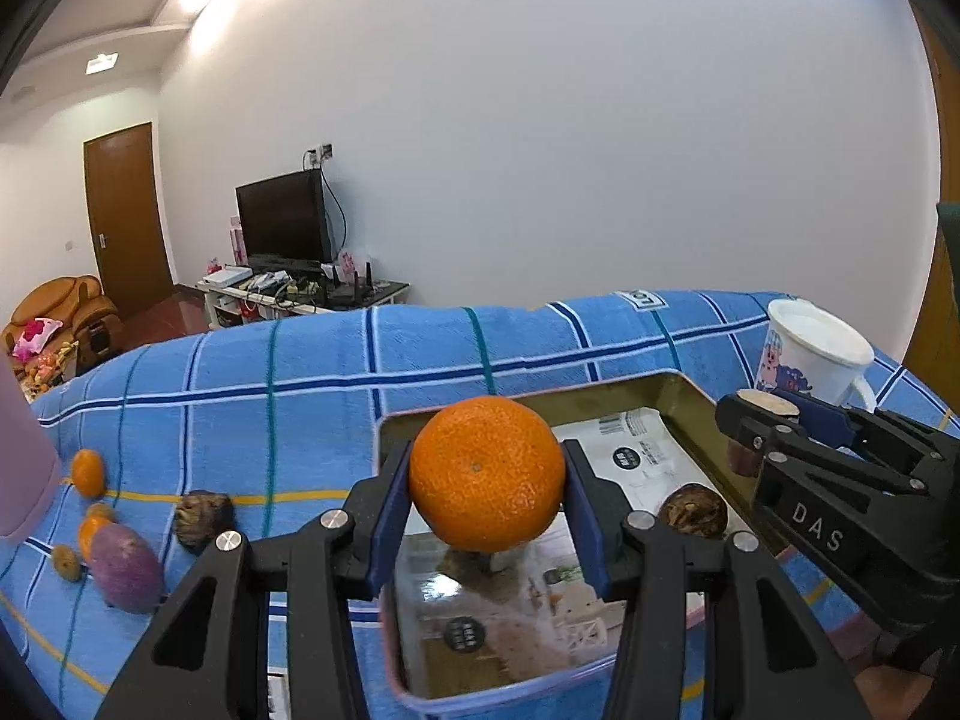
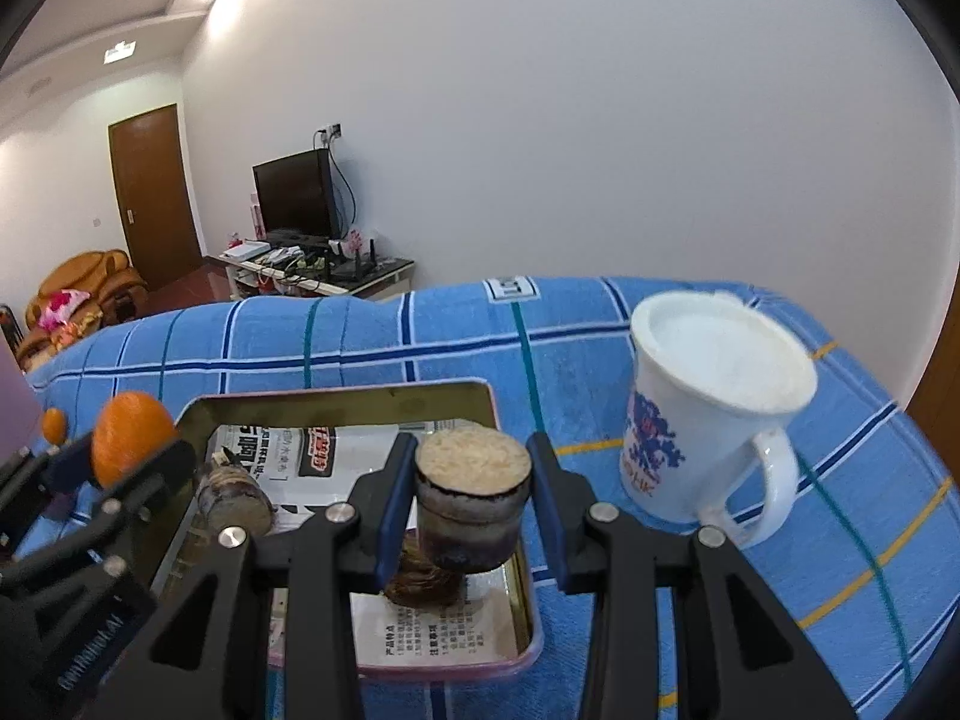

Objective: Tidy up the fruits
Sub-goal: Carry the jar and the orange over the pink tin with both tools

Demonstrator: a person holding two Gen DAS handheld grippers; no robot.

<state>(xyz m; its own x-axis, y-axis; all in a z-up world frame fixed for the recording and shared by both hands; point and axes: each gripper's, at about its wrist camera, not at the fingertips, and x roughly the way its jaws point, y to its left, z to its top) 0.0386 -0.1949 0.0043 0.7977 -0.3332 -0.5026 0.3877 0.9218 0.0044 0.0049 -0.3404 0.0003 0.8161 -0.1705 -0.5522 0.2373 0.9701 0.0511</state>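
My left gripper (image 1: 487, 483) is shut on a round orange (image 1: 487, 471) and holds it above the near part of a metal tray (image 1: 528, 399) lined with printed paper. My right gripper (image 2: 473, 498) is shut on a short dark sugarcane piece (image 2: 473, 501) with a pale cut top, held over the same tray (image 2: 336, 397). In the tray lie a brown water chestnut (image 1: 693, 510) and another cane piece (image 2: 234, 495). From the left wrist view the right gripper (image 1: 774, 420) shows at the right; from the right wrist view the left gripper's orange (image 2: 129, 438) shows at the left.
On the blue checked cloth (image 1: 300, 372) left of the tray lie a purple fruit (image 1: 126, 567), a brown chestnut (image 1: 203, 519), small oranges (image 1: 88, 471) and little brown fruits. A white mug (image 2: 714, 414) stands right of the tray. A pink object (image 1: 21, 468) rises at the far left.
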